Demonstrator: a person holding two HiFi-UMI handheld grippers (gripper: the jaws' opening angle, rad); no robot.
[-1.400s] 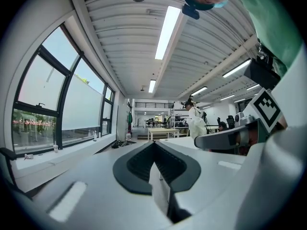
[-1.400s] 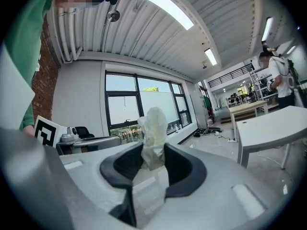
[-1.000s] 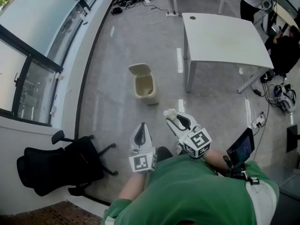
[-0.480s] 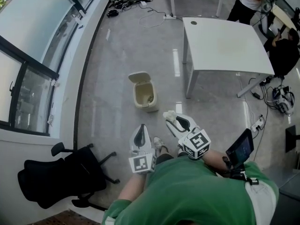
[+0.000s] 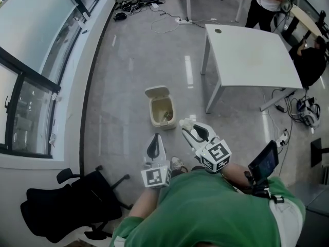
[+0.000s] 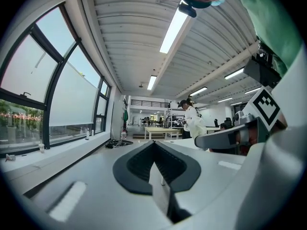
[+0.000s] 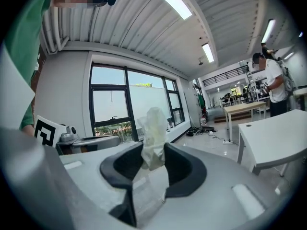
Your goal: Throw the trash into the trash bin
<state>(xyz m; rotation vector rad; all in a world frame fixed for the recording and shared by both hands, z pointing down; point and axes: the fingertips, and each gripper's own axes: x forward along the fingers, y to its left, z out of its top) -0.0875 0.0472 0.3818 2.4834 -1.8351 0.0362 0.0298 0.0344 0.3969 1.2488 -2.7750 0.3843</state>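
A small beige trash bin (image 5: 162, 109) stands on the grey floor with its lid flipped open and some trash inside. My right gripper (image 5: 189, 129) is held just right of and below the bin in the head view, shut on a crumpled white piece of trash (image 7: 153, 135) that sticks up past the jaw tips; the same wad (image 5: 186, 124) shows at the jaw tips from above. My left gripper (image 5: 154, 144) hangs below the bin, its jaws closed together with nothing between them (image 6: 154, 147).
A white table (image 5: 252, 58) stands to the right of the bin. A black office chair (image 5: 67, 205) sits at the lower left beside the window wall. Cables and a power strip (image 5: 169, 17) lie on the floor beyond. People stand at the far right.
I have walked toward the bin: it has drawn nearer to both grippers in the head view. The right gripper still holds the white trash; the left stays shut.
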